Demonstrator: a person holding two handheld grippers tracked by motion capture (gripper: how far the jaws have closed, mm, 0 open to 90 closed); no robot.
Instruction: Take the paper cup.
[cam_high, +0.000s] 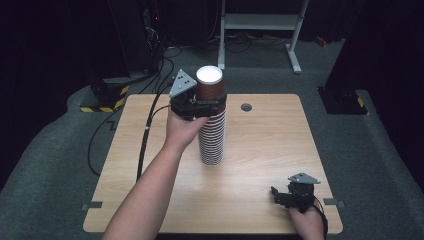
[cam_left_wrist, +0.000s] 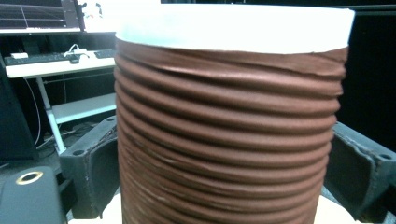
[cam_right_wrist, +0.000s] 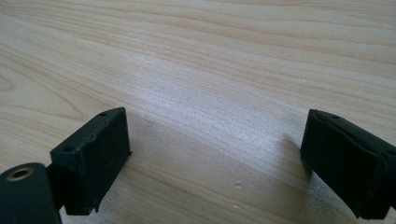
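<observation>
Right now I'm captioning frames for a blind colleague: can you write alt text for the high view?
A person's left gripper clamps the top brown cup of a tall stack of paper cups standing on a wooden table. The right gripper rests open near the table's front right corner, holding nothing.

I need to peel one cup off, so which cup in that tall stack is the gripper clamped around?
The top brown ribbed cup, white-rimmed: the left gripper has a jaw on each side, above the white-edged cups stacked below.
</observation>
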